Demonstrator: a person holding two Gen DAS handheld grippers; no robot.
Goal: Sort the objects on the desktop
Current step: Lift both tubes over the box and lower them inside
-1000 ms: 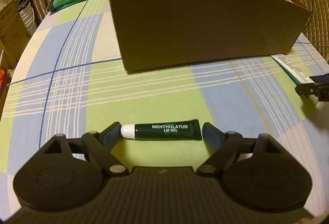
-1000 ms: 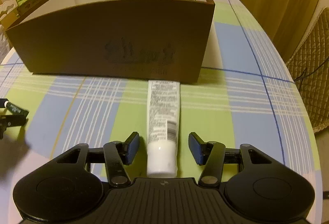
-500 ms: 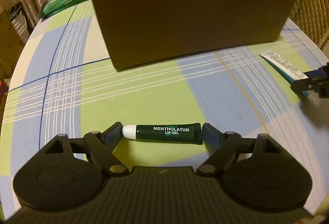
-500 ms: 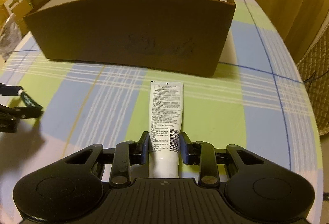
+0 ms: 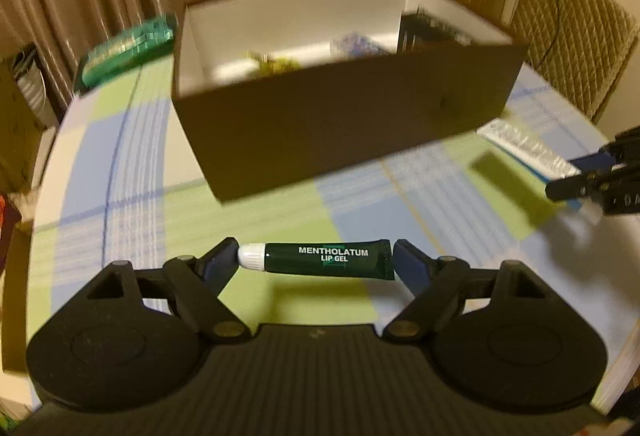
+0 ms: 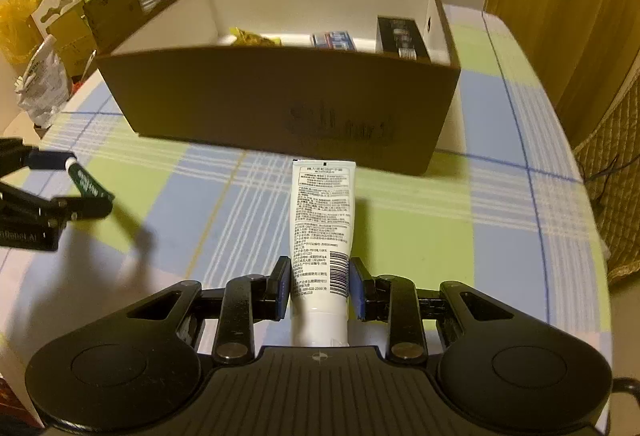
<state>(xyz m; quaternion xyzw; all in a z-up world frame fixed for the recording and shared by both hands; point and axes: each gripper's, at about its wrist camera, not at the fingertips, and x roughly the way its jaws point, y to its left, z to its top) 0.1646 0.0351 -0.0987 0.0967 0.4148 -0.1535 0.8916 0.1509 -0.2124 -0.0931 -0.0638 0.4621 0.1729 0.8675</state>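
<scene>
My left gripper (image 5: 316, 255) is shut on a dark green lip gel tube (image 5: 340, 258), gripped end to end, white cap to the left, held above the checked tablecloth. My right gripper (image 6: 319, 276) is shut on a white cream tube (image 6: 322, 211) near its cap; the tube points away toward the brown box (image 6: 280, 99) and hangs clear of the cloth. The box (image 5: 340, 131) stands open-topped just beyond both grippers. In the right wrist view the left gripper (image 6: 60, 187) shows at the left with the lip gel tube (image 6: 86, 183).
Inside the box lie a yellow packet (image 6: 252, 37), a blue carton (image 6: 334, 39) and a black carton (image 6: 400, 35). A green packet (image 5: 128, 47) lies at the table's far left. A quilted chair (image 5: 572, 35) stands to the right, bags and cartons (image 6: 44, 83) to the left.
The right gripper closed on the white tube. Both grippers then rose with their tubes, so the inside of the box has come into view.
</scene>
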